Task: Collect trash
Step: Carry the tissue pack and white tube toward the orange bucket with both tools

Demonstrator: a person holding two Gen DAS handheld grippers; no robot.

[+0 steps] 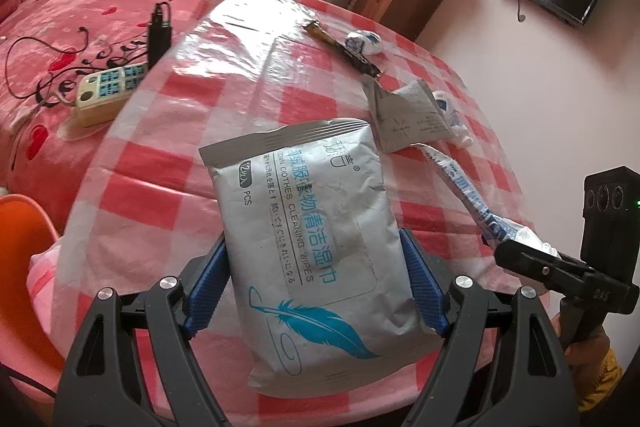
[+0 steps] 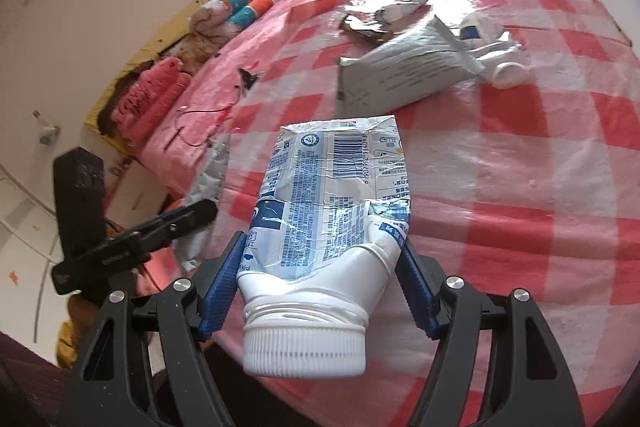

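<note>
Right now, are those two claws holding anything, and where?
Left gripper clamps the wipes pack by its long sides; right gripper grips the squeezed tube near its cap.

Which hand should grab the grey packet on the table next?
Right, probably. The grey packet lies straight ahead of the right gripper. But that grips a toothpaste tube, and the left gripper a wipes pack.

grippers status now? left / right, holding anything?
Left gripper: shut on the wet wipes pack, lifted off the table.
Right gripper: shut on the squeezed toothpaste tube.
</note>
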